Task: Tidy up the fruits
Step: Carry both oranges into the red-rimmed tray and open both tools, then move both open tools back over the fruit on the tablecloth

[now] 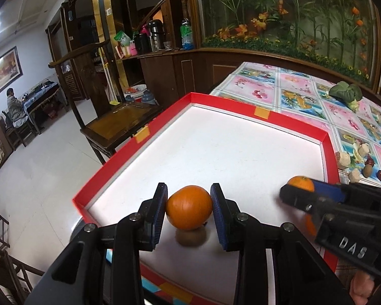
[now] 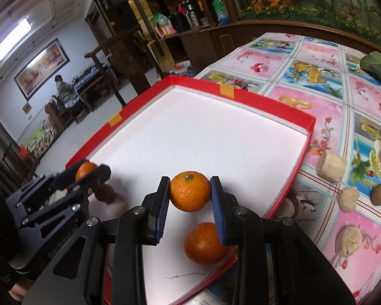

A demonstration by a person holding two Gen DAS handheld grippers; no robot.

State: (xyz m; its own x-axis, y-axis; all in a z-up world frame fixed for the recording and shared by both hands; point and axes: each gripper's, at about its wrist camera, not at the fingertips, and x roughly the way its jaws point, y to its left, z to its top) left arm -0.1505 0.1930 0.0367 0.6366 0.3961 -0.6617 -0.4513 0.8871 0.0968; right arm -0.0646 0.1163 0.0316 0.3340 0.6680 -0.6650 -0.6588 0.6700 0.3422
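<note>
You had three round orange tangerines in view: one smooth-skinned tangerine point(image 1: 189, 207) clamped between the blue pads of your left gripper point(image 1: 189, 209), one dimpled tangerine with a green stem scar point(image 2: 190, 191) clamped in your right gripper point(image 2: 190, 193), and a third darker tangerine point(image 2: 204, 244) lying loose on the white floor of the shallow red-walled cardboard tray point(image 2: 308, 127), near its corner closest to you and partly covered by a right finger. Both grippers were narrowed to the width of their fruit, pads pressing each side, and both held fruits hung above the tray floor. One small brown rounded fruit point(image 1: 190, 237) sat on the tray just under the left tangerine; it was blurred, so you could not tell its kind. Outside the tray, on the pink-and-blue flowered plastic tablecloth point(image 2: 317, 81), you had four pale chunky cut pieces point(image 2: 332, 166), one brown kiwi-like fruit point(image 2: 379, 193) and a dark red fruit cut off by the frame edge. A leafy green vegetable point(image 1: 346, 94) lay farther back.
</note>
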